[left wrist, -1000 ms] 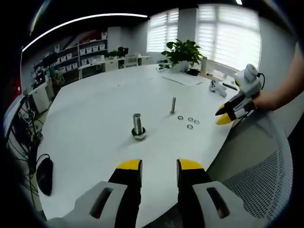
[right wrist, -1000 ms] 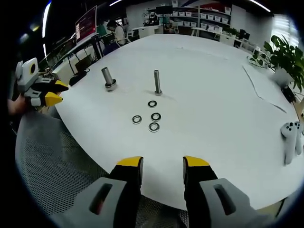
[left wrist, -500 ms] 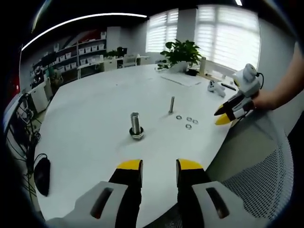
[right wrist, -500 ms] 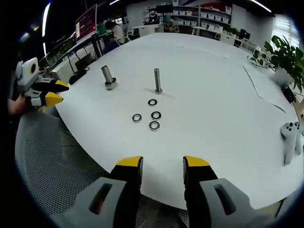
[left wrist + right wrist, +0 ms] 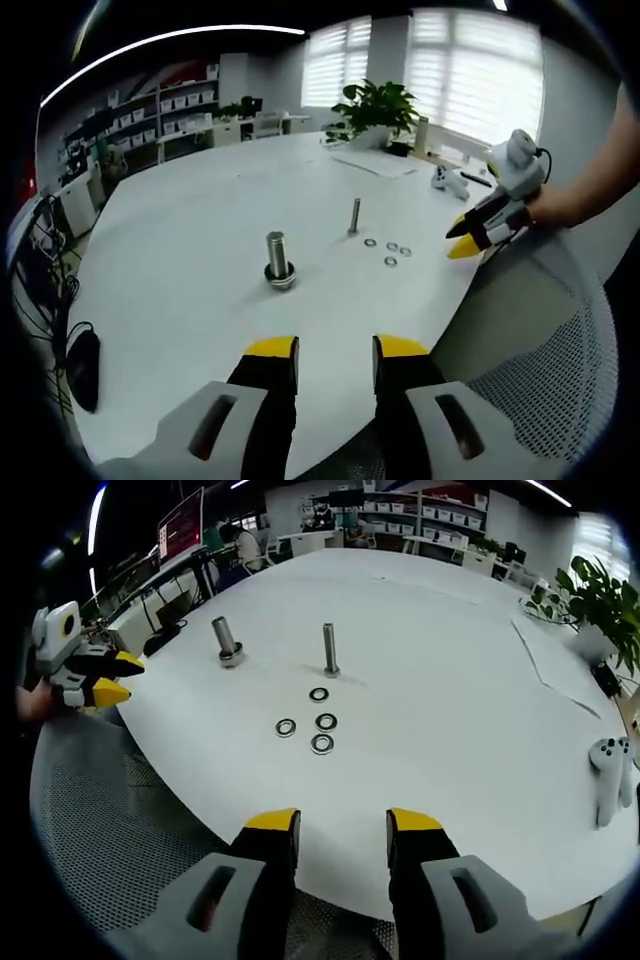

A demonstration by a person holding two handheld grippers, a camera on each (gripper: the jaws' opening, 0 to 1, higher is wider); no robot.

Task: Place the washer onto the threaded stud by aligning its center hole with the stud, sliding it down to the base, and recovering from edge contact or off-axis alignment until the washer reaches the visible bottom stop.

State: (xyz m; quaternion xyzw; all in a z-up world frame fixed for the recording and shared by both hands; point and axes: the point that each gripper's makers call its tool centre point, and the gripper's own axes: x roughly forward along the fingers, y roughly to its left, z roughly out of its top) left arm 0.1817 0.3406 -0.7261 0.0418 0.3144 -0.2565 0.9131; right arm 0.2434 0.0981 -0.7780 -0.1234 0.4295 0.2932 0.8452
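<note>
Reaching in with the right gripper [image 5: 343,825], jaws spread and empty like the left gripper [image 5: 335,348], go low and pinch one washer [image 5: 322,744] by its rim, flat, from the four lying just before the thin stud [image 5: 329,650].

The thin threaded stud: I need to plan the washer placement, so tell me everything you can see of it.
The thin threaded stud is a slim grey metal rod standing upright on the white table, with a slightly wider foot at its base. Nothing is on it and neither gripper touches it. Four washers lie flat just in front of it; a thicker stud stands beside it. Its threads are too small to make out.
</note>
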